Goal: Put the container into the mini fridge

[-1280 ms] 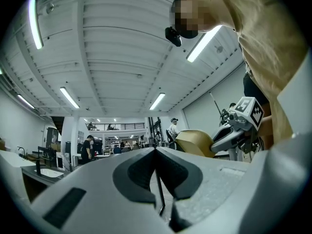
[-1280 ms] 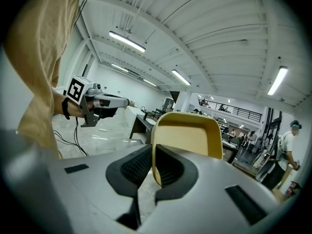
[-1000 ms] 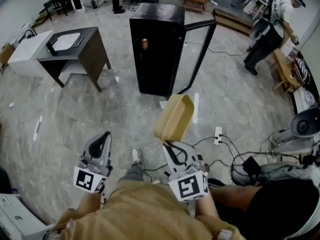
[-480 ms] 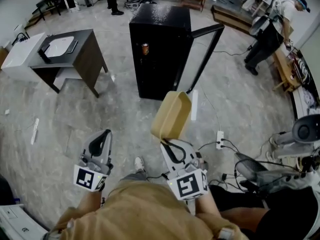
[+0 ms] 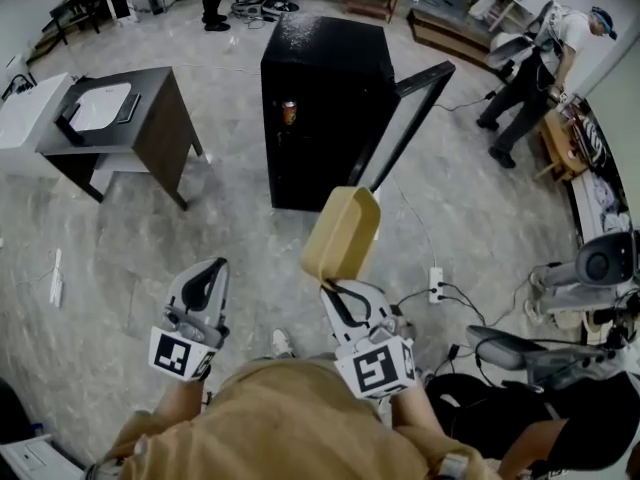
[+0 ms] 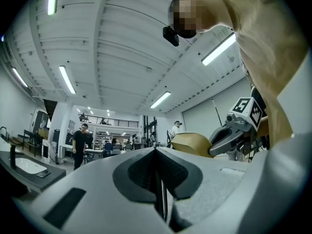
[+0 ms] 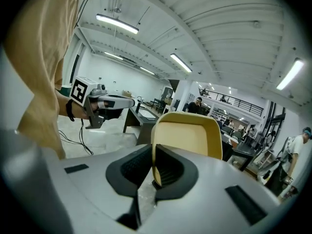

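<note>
**Carry phase, head view.** The right gripper has its 2 jaws nearly together, pinched on the near rim of the tan container. Only the thin wall lies between the pads, which accounts for the narrow gap.

The container stands on edge beyond the jaw tips and projects far and slightly right from them. Held by 1 rim in this way, its whole body leads the gripper, probably so that it can pass through an opening ahead of the hand.

The left gripper is to the left, about level with the right one. Its jaws are closed on nothing, and it takes no part in the carry.

The mini fridge stands on the floor, far of the container and well apart from it. Its door is swung open to the right, so the front is free to receive the load.

Judged progress: the container is grasped and held off the floor, the approach is unfinished, and insertion has not yet begun.
</note>
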The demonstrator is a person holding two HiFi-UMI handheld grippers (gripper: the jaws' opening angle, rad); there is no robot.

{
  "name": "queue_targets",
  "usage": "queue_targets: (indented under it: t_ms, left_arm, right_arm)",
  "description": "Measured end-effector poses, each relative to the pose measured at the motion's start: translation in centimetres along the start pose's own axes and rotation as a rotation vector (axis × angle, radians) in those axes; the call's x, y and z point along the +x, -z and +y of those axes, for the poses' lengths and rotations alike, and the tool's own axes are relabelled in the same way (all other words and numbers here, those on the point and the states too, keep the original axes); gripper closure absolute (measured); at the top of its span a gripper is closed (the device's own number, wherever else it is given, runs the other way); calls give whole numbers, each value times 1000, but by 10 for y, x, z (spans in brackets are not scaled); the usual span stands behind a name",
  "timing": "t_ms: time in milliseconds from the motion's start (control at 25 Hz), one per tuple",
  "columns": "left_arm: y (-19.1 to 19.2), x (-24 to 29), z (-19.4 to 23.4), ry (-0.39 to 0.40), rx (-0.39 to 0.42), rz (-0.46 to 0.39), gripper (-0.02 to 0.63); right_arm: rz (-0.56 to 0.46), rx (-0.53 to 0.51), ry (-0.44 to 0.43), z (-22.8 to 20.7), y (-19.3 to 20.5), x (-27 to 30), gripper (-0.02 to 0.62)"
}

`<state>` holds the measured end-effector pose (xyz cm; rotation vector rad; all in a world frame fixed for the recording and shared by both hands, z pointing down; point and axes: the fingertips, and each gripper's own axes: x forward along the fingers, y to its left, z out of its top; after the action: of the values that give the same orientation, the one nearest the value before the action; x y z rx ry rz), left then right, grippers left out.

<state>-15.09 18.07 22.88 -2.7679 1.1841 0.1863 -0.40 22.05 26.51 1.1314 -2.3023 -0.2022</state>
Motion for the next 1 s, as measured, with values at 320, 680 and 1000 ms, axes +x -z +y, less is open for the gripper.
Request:
queue_targets:
  t_ms: [320,680,1000]
  left_arm:
    - [9,12,23,51,-37,-19,604]
    - [20,16,21,62,-54,-6,604]
    - [26,54,26,57,-34,2,604]
  right_arm:
    - [26,-6,39,-6,-13,24,580]
    - [26,-3,61,-21,-9,30,580]
    - [-2,10,47,-58,2,54,580]
